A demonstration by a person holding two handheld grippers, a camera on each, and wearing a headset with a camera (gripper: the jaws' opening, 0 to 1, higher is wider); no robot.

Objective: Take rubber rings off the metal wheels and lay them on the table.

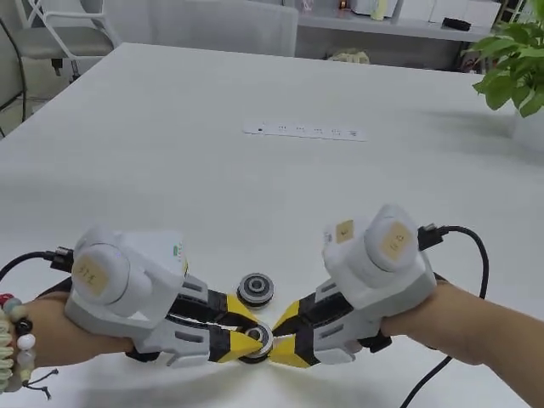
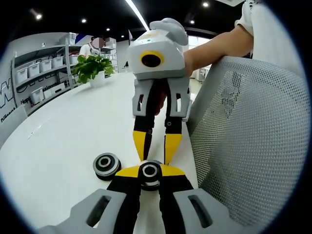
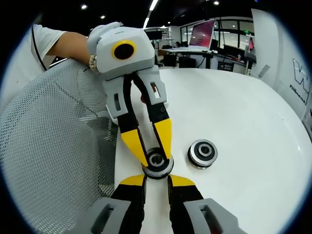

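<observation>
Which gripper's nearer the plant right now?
Right. The right gripper is on the side of the held wheel toward the plant; the left gripper sits on the wheel's far side. Both are far from it.

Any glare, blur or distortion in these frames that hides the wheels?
Head view: soft even light, faint shadows, loose wheel sharp. Left gripper view: heavy fisheye bending, bright ceiling strip, held wheel crisp. Right gripper view: same bending, white table a little washed out, both wheels readable; no motion blur in any view.
</observation>
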